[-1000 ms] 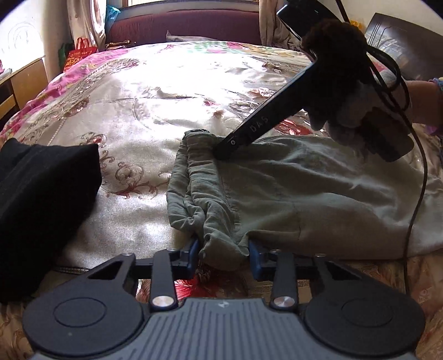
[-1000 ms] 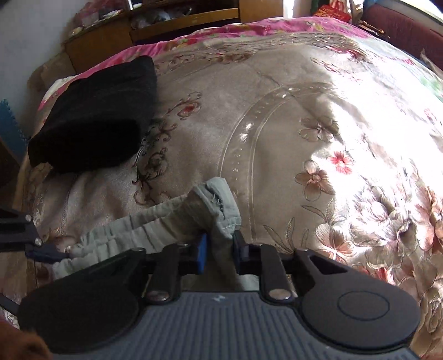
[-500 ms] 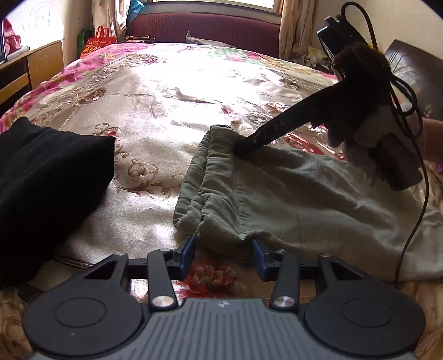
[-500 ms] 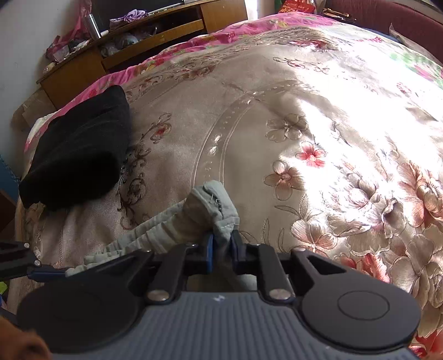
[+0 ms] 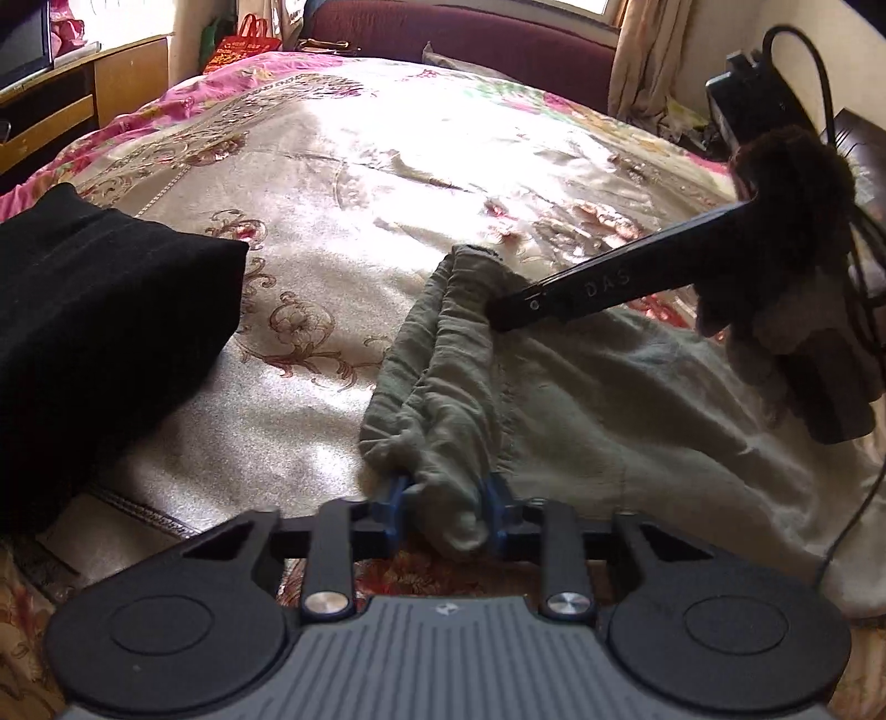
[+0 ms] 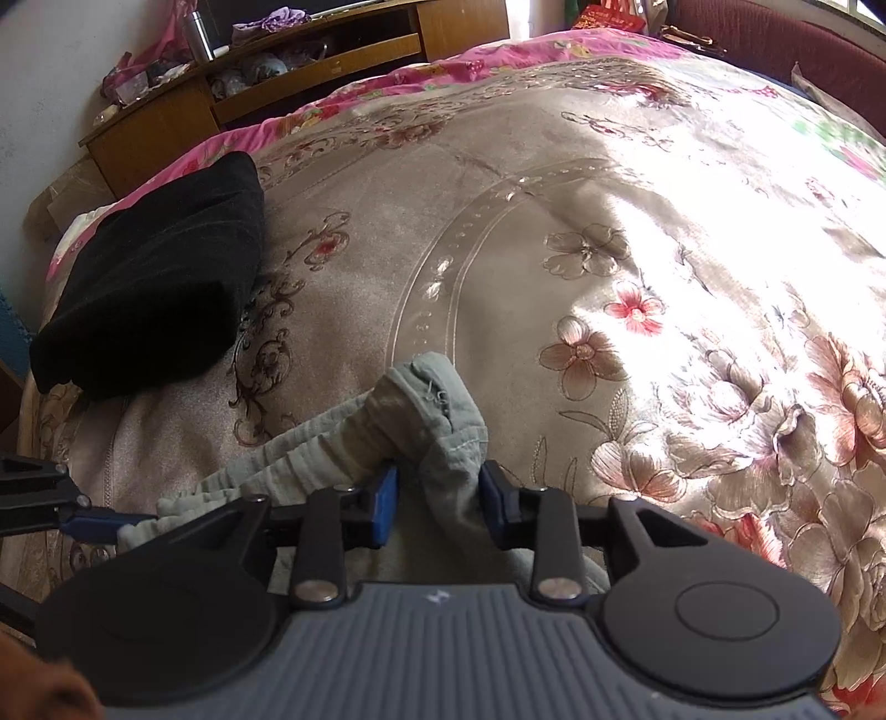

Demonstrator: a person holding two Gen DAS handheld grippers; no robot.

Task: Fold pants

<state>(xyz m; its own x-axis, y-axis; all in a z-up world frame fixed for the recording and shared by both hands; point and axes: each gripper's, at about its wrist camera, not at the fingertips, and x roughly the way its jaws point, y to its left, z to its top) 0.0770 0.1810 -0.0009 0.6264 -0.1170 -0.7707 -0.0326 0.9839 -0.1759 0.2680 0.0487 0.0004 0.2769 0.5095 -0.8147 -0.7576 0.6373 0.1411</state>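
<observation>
Grey-green pants (image 5: pixel 581 399) lie on the floral bedspread (image 5: pixel 354 183), waistband to the left. My left gripper (image 5: pixel 446 512) stands open around the near waistband corner, which bulges between its blue pads without being pinched. My right gripper (image 6: pixel 437 501) is open, with the far waistband corner (image 6: pixel 437 410) loose between its fingers. The right gripper also shows in the left wrist view (image 5: pixel 515 310), tips on the far corner. The left gripper's blue fingers (image 6: pixel 94 523) show at the left edge of the right wrist view.
A folded black garment (image 5: pixel 94 332) lies on the bed to the left, also in the right wrist view (image 6: pixel 149 282). A wooden cabinet (image 6: pixel 310 66) stands beyond the bed. A dark red sofa (image 5: pixel 459 39) is at the far side. A cable (image 5: pixel 853 520) hangs at right.
Both grippers have come closer to the bed with the waistband. The right gripper's jaws have opened and released the far corner; the left jaws stay wide apart.
</observation>
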